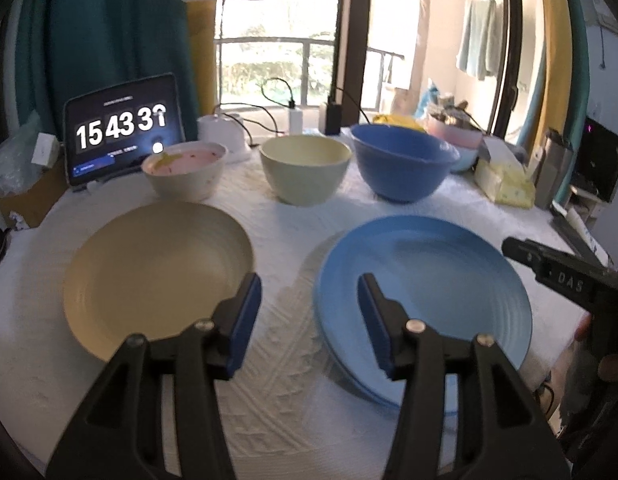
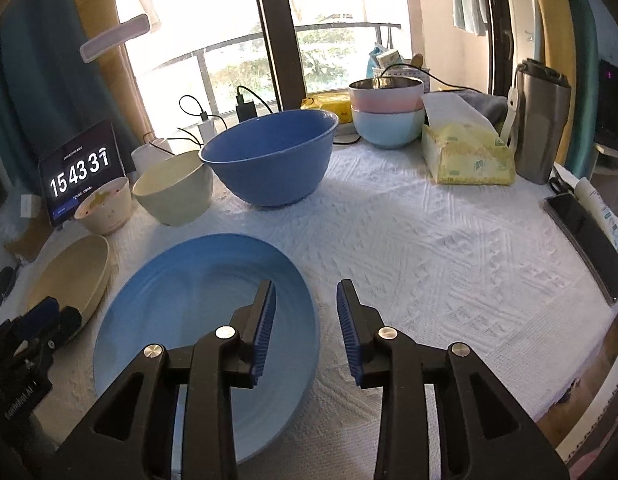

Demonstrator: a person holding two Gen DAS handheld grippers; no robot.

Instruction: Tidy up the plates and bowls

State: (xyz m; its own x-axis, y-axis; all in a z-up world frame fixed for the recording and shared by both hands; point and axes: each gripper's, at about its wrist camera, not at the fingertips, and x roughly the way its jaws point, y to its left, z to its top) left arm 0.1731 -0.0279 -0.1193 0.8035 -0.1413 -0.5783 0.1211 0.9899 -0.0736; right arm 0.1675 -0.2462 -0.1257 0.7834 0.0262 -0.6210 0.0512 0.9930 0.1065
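Note:
On the white cloth a beige plate (image 1: 157, 272) lies at the left and a blue plate (image 1: 429, 280) at the right, seemingly on top of another blue one. Behind them stand a pink-lined bowl (image 1: 185, 174), a cream bowl (image 1: 305, 168) and a large blue bowl (image 1: 403, 166). My left gripper (image 1: 309, 296) hangs open over the cloth between the two plates, holding nothing. My right gripper (image 2: 307, 300) is open above the right rim of the blue plate (image 2: 189, 320), its pads clear of it. The blue bowl (image 2: 269, 156) stands beyond.
A tablet showing a clock (image 1: 121, 128) leans at the back left. At the back right are stacked pink and light-blue bowls (image 2: 385, 112), a tissue box (image 2: 469, 156) and a steel tumbler (image 2: 543, 120). A phone (image 2: 589, 240) lies by the right table edge.

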